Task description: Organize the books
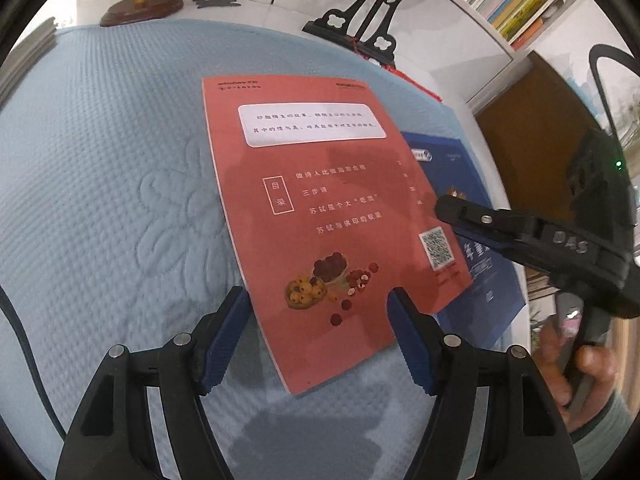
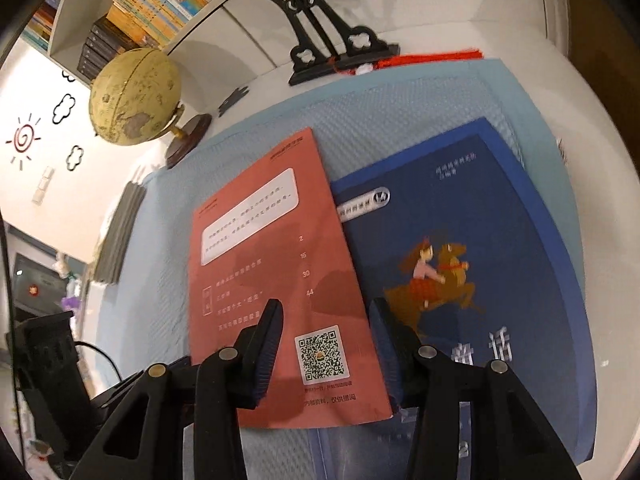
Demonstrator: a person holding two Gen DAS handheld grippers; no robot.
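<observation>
A thin red booklet (image 1: 320, 208) lies back cover up on the light blue quilted mat (image 1: 104, 160), partly over a dark blue book (image 1: 472, 184). My left gripper (image 1: 318, 304) is open, its blue pads either side of the booklet's near edge. My right gripper (image 1: 444, 204) reaches in from the right above the booklet's right edge. In the right wrist view the red booklet (image 2: 276, 280) overlaps the blue book (image 2: 472, 264), and my right gripper (image 2: 326, 316) is open, straddling the booklet's right edge near its QR code.
A globe (image 2: 132, 96) stands at the mat's far left and a black ornament stand (image 2: 316, 40) at the back. A bookshelf (image 1: 512, 0) holds several books. A grey stack (image 2: 120, 232) lies at the mat's left edge.
</observation>
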